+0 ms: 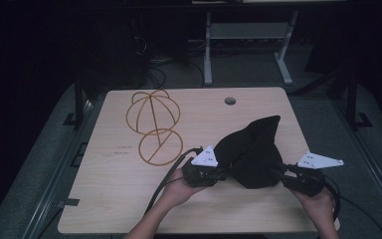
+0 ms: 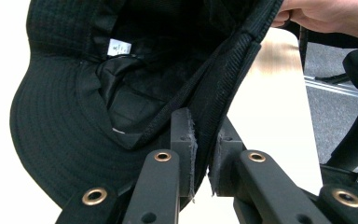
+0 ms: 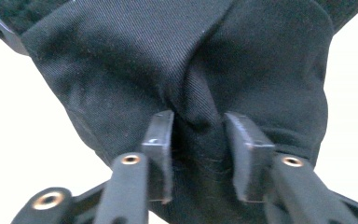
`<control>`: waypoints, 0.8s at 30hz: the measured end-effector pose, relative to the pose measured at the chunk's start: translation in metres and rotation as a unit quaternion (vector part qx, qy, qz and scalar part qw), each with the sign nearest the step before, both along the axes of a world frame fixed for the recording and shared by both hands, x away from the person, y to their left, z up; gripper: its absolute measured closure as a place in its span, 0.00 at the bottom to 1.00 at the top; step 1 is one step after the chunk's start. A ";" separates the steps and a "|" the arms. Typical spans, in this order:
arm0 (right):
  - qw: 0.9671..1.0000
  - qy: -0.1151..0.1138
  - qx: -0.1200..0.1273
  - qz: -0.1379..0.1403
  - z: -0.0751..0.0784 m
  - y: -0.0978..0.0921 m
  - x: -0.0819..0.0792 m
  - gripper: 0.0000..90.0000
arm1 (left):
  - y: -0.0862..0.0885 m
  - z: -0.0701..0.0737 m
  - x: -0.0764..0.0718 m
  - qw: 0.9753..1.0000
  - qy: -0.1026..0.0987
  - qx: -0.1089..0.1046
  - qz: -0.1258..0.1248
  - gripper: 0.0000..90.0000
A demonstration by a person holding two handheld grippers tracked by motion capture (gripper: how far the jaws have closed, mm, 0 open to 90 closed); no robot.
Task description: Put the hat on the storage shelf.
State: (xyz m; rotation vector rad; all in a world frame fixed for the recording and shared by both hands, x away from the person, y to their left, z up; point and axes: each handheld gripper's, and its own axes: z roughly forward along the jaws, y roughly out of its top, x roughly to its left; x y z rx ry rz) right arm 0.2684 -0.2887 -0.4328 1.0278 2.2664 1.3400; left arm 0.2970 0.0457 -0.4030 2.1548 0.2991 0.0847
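Observation:
A black bucket hat (image 1: 253, 152) hangs between both grippers above the right half of the wooden table (image 1: 129, 199). My left gripper (image 1: 222, 173) grips its left edge; in the left gripper view the jaws of that left gripper (image 2: 204, 149) pinch the hat's brim edge (image 2: 223, 79), and the hat's inside with a white label (image 2: 119, 47) faces the camera. My right gripper (image 1: 282, 172) holds the hat's right side. In the right gripper view that right gripper (image 3: 196, 128) squeezes a bunched fold of the black cloth (image 3: 186, 60).
A wooden wire hat stand (image 1: 153, 124) of hoops stands on the table's back left. A round cable hole (image 1: 230, 101) lies near the far edge. Metal desk legs (image 1: 246, 40) stand on the floor behind. A person's hand (image 2: 326, 16) holds the far gripper.

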 end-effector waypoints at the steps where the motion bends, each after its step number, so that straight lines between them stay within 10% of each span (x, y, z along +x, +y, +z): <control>1: 1.000 0.000 0.000 0.000 0.000 0.000 0.000 0.78 | 0.001 0.000 0.000 1.000 -0.001 0.003 0.000 0.91; 5: 1.000 -0.006 -0.010 0.006 0.002 0.002 -0.002 0.93 | 0.005 0.002 0.000 1.000 -0.002 0.005 0.004 0.87; 24: 1.000 -0.027 -0.002 0.015 0.042 0.005 -0.004 0.95 | 0.051 0.013 -0.027 0.997 -0.046 0.025 0.053 0.54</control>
